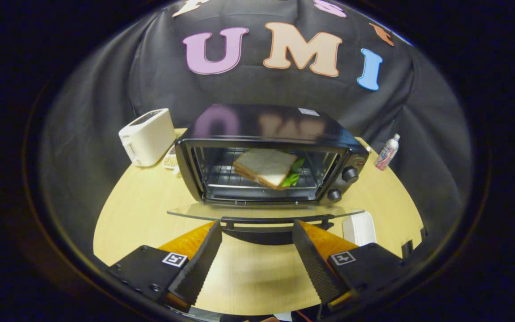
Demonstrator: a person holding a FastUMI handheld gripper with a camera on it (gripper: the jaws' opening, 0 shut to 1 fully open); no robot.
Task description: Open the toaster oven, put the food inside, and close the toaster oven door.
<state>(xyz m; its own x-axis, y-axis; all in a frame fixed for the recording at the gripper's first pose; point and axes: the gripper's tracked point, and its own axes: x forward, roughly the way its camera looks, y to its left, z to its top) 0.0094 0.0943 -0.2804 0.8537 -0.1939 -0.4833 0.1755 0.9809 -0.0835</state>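
The black toaster oven (342, 138) stands on the wooden table with its glass door (186, 211) folded down flat toward me. A sandwich (264, 167) of white bread with green lettuce lies on the wire rack inside. The door's black handle (277, 219) runs along its near edge, just ahead of my fingertips. My gripper (256, 228) is open, its two dark ribbed fingers (201, 264) spread wide on either side of the handle's middle, with nothing between them.
A white pop-up toaster (146, 136) sits to the left of the oven, a small dish beside it. A small bottle (387, 153) stands to the right. A white flat object (359, 228) lies under the door's right end. The round table (128, 210) ends close below.
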